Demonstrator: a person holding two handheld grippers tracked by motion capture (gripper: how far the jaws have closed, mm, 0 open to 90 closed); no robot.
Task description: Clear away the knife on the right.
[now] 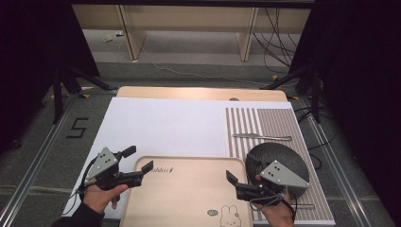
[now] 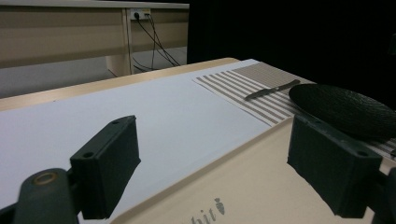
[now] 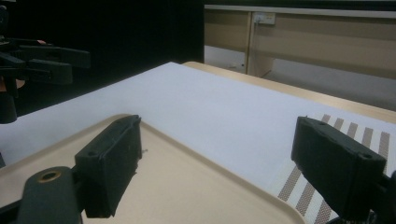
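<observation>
Both tongs hover wide open and empty over the near corners of the beige tray (image 1: 189,198), which lies on the table's white sheet (image 1: 165,125): left tongs (image 1: 137,163) over the near-left corner, right tongs (image 1: 239,176) over the near-right. The black round mat (image 1: 279,153) and knife (image 1: 261,137) rest on the striped placemat (image 1: 272,120), just beside the tray. Judgement: lower each pair squarely over the rim, close evenly, lift level.
</observation>
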